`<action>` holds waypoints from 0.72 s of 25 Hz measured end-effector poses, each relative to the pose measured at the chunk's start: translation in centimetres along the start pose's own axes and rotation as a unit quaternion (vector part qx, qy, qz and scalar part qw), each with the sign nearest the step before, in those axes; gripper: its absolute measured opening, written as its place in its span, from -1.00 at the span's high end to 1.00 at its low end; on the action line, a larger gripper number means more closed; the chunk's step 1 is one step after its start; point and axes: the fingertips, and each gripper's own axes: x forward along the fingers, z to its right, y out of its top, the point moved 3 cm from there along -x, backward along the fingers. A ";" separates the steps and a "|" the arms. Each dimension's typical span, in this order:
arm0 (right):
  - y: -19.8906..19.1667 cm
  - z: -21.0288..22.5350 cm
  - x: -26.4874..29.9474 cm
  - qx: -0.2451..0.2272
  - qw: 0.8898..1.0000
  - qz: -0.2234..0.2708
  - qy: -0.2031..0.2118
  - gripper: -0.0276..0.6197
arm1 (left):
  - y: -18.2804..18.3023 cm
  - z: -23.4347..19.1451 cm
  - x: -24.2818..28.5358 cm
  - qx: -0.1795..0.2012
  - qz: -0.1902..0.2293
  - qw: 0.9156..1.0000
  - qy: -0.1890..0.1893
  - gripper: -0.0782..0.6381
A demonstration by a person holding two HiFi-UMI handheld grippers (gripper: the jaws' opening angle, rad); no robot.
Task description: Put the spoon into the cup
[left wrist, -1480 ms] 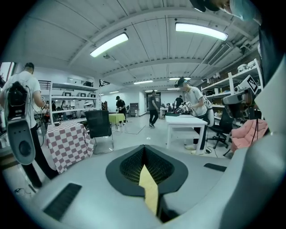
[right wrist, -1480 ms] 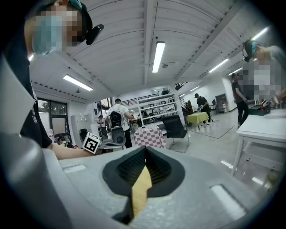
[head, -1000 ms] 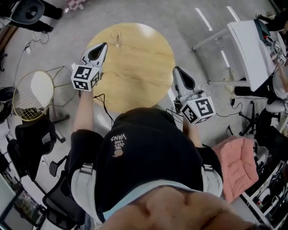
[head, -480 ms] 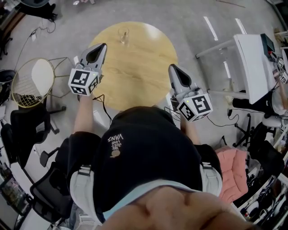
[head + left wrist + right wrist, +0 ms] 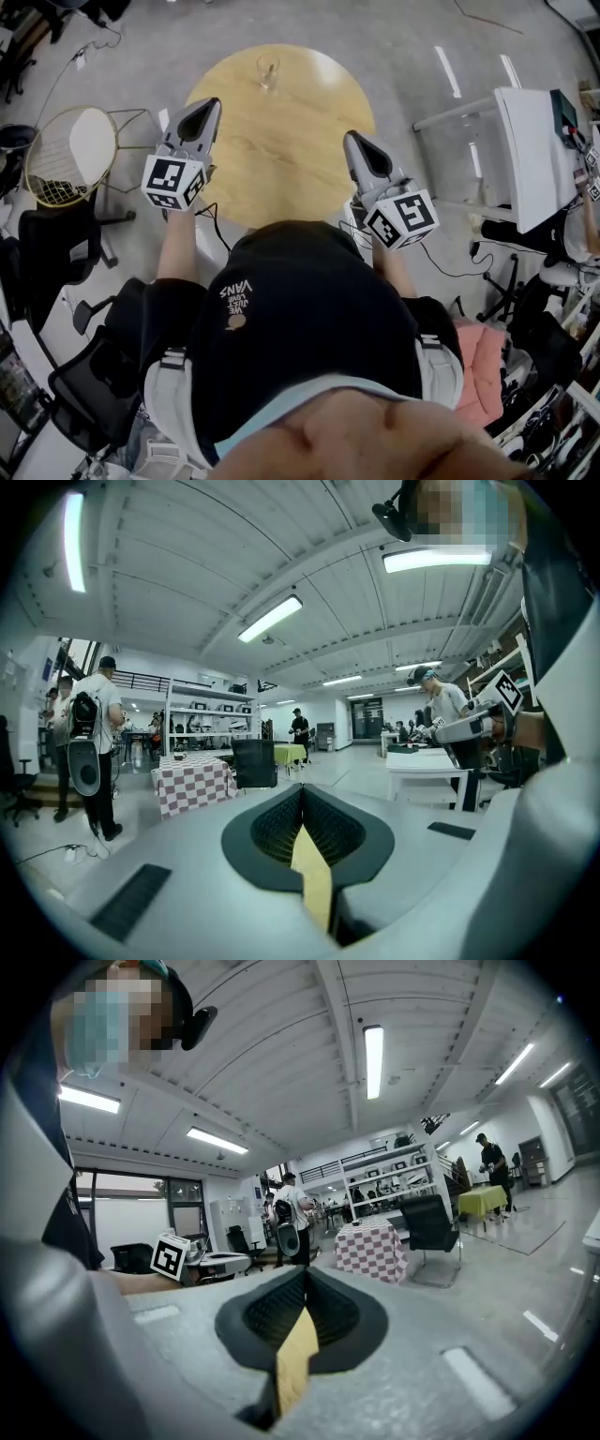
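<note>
Cup (image 5: 269,71): small, clear glass, thin-walled and glossy, upright close to the far edge of the table (image 5: 281,159); probably light and slippery, easily tipped. Table: round, pale wood, smooth matt top. Spoon: not made out in any view; whether lying elsewhere or already inside the glass, impossible to tell at this size. Left gripper (image 5: 207,106): grey moulded shell tapering to a point, marker cube at the rear; held over the left edge of the table, well apart from the cup; jaws pressed together along a single seam, nothing between them, black ribbed pads (image 5: 272,827) meeting above a yellow strip (image 5: 314,878). Right gripper (image 5: 353,141): same build, held over the near right edge, jaws likewise closed tip to tip and empty. Both gripper views directed out across the room, not down at the tabletop. Step in hand, by judgement: finding and reaching for the spoon, not yet begun. To do well: tilt the noses downward, locate the spoon, part one pair of jaws before descent, grip the handle across the ribbed pads, approach the cup from above, lower bowl-first without knocking the rim; spare gripper best kept beside the glass to steady it.
</note>
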 end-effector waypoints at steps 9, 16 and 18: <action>0.0 -0.8 1.4 -0.002 0.999 -0.005 0.032 0.92 | 0.3 0.7 -2.8 -0.007 0.005 1.000 0.025 0.75; -0.2 -1.4 2.8 -0.003 0.998 -0.010 0.057 0.92 | 0.8 0.9 -4.9 -0.010 0.016 0.998 0.055 0.75; -0.3 -1.6 3.2 -0.003 0.998 -0.011 0.065 0.92 | 0.8 1.2 -5.4 -0.007 0.017 0.998 0.062 0.75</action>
